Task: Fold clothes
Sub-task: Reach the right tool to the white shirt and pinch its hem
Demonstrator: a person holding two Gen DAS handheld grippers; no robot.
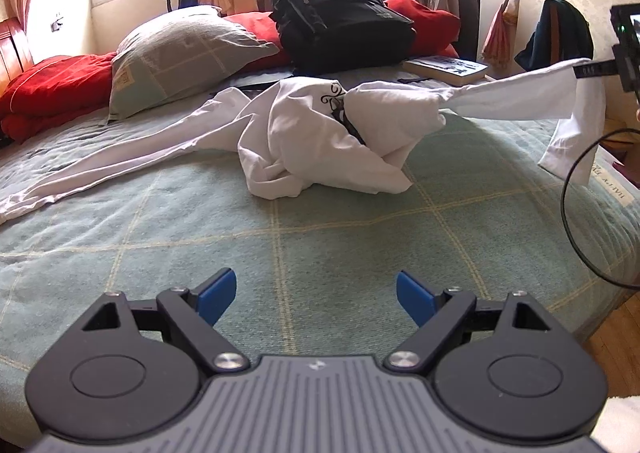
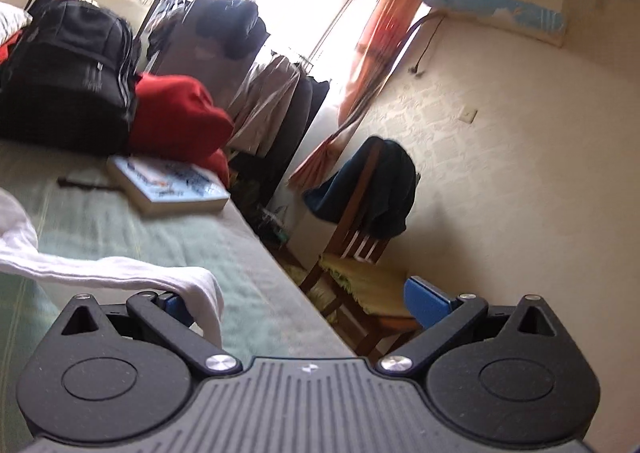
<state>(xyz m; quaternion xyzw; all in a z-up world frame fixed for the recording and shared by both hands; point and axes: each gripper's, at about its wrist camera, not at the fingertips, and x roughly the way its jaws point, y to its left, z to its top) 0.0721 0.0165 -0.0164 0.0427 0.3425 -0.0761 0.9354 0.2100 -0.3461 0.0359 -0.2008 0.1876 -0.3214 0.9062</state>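
A white long-sleeved shirt (image 1: 320,141) lies crumpled in the middle of the green checked bed cover (image 1: 320,237). One sleeve (image 1: 100,169) lies flat toward the left. The other sleeve (image 1: 520,93) is pulled up off the bed to the right and hangs from a finger (image 1: 596,68) of my right gripper. In the right wrist view that sleeve (image 2: 192,281) is draped over the left finger, and my right gripper (image 2: 302,299) stands open with nothing pinched between its pads. My left gripper (image 1: 316,293) is open over bare cover, well short of the shirt.
A black backpack (image 1: 340,21), a book (image 1: 448,67), a grey-green pillow (image 1: 180,53) and red bedding (image 1: 52,89) crowd the far side of the bed. A chair with a dark garment (image 2: 372,189) stands past the bed's right edge. A black cable (image 1: 572,221) loops at the right.
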